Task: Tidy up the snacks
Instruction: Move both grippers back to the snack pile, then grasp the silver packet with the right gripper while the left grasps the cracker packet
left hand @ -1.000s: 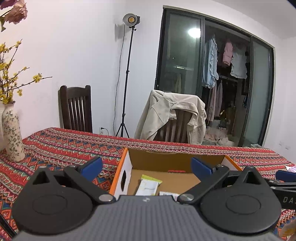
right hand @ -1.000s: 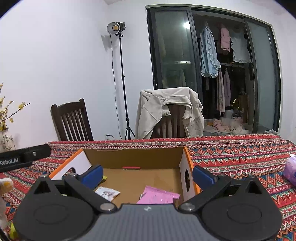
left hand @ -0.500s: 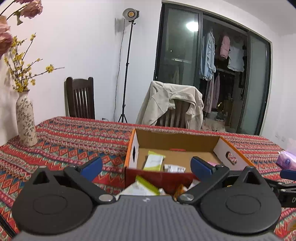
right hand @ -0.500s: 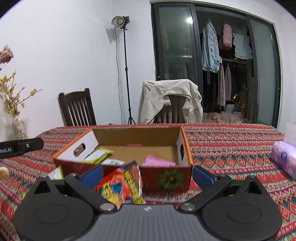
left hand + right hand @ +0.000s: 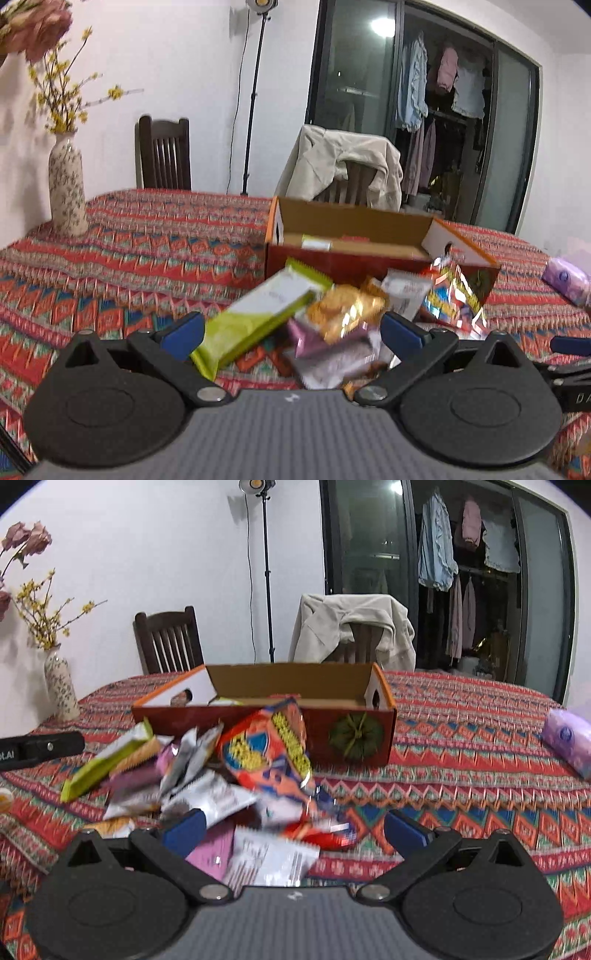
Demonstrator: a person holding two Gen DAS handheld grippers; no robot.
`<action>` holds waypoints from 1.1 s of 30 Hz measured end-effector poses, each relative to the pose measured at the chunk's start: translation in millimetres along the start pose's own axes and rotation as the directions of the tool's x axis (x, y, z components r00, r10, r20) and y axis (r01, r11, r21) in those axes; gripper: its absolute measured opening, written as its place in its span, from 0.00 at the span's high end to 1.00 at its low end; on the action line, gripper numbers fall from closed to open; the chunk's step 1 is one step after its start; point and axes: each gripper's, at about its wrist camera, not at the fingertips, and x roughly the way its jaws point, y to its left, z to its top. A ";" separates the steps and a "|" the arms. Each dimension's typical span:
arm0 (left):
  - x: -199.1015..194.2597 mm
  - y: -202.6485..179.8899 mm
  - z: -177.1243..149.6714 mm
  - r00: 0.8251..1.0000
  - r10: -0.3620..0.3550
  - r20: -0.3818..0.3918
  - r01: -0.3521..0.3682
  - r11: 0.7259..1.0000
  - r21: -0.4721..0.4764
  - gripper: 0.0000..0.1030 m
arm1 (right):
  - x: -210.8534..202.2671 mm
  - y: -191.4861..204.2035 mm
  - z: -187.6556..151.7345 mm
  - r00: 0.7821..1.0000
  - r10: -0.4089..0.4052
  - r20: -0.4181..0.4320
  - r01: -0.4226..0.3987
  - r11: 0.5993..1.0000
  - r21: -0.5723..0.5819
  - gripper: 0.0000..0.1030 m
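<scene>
An open cardboard box (image 5: 354, 221) (image 5: 369, 734) with red sides stands on the patterned tablecloth; a few packets lie inside it. In front of it is a heap of snack packets: a green-and-white bar (image 5: 255, 314) (image 5: 107, 760), a gold cookie pack (image 5: 343, 310), pink packets (image 5: 332, 354) (image 5: 214, 856), silver sachets (image 5: 192, 760) and a red-orange crinkly bag (image 5: 454, 291) (image 5: 266, 753). My left gripper (image 5: 291, 332) hangs open just short of the heap, with nothing between its fingers. My right gripper (image 5: 293, 829) is open too, over the near packets.
A flowered vase (image 5: 66, 192) (image 5: 61, 686) with yellow sprigs stands at the table's left. A purple tissue pack (image 5: 565, 282) (image 5: 569, 742) lies at the right. Two chairs (image 5: 168, 638), one draped with a beige jacket (image 5: 354, 627), stand behind the table beside a lamp stand.
Both grippers have drawn back from above the box and dipped towards the table, so the snack heap in front of the box has come into view. Both stayed open.
</scene>
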 end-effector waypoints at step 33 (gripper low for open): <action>30.6 -53.5 -20.0 0.982 0.078 -0.174 -0.074 0.997 0.029 0.00 | -5.3 -21.7 -25.2 0.998 0.051 0.031 -0.054 0.990 0.129 0.56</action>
